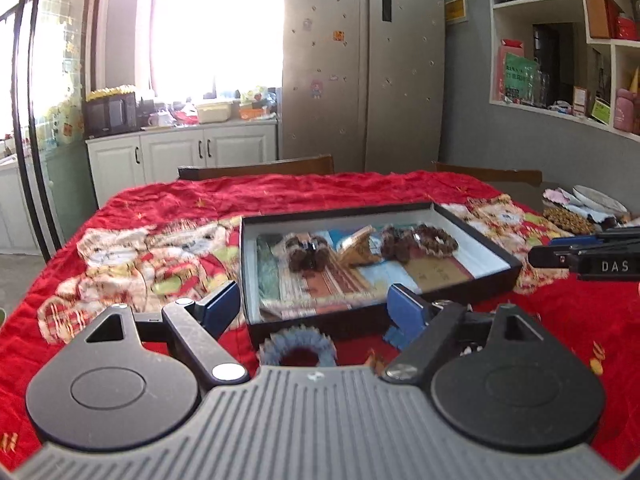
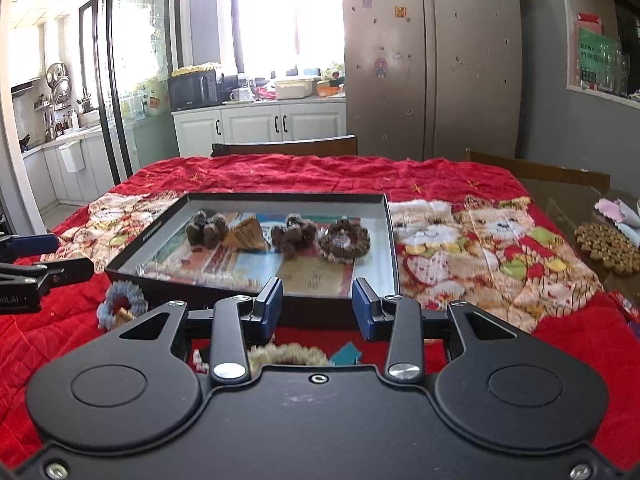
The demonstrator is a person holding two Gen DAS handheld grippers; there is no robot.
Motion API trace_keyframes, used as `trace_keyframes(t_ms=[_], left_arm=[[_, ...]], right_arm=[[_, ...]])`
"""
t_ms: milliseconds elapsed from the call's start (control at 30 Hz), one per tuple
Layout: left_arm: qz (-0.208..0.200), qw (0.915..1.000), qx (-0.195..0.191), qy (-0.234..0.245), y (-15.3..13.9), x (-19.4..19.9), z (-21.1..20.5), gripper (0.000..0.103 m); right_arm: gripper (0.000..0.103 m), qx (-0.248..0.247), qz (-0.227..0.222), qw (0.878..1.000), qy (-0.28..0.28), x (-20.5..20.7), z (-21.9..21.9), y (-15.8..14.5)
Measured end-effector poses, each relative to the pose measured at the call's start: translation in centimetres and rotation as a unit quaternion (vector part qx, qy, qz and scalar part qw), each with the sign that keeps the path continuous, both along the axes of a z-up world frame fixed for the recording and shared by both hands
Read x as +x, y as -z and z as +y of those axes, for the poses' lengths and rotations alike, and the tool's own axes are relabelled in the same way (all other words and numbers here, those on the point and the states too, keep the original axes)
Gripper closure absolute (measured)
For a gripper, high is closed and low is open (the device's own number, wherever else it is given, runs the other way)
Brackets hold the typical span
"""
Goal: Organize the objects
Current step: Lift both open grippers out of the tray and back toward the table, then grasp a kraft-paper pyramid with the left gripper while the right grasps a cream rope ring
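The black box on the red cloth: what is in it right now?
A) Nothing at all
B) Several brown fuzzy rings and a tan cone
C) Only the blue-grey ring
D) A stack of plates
B: the black box holds brown fuzzy rings and a tan cone; the blue-grey ring lies outside it on the cloth.

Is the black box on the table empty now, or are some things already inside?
Not empty: the black box holds brown scrunchies and a gold cone.

Blue-grey scrunchie (image 1: pixel 298 346) lower half hidden behind left gripper body. Cream scrunchie (image 2: pixel 289 354) partly hidden behind right gripper body. Teal scrap (image 2: pixel 347 354) cut off likewise; identity unclear. Box (image 1: pixel 480 236) contents motion-blurred in left view. Right gripper (image 1: pixel 588 258) cropped by frame edge.
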State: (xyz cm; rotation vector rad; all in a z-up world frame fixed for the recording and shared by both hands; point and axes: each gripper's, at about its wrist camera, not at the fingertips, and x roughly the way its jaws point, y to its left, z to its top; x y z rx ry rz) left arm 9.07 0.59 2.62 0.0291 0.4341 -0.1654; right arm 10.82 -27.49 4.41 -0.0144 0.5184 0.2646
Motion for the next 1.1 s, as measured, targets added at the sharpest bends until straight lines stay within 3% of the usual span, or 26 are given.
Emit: trace_keyframes(t_ms=[600, 1100], left_arm=[[0.021, 0.9973, 0.03, 0.064, 5.2, -0.5, -2.5, 0.015], [0.045, 0.9951, 0.03, 0.083, 6.4, 0.3, -3.0, 0.036]], right_arm=[[0.066, 0.007, 0.054, 0.999, -0.002, -0.5, -0.3, 5.3], [0.074, 0.005, 0.065, 0.998, 0.001, 0.2, 0.0, 6.6]])
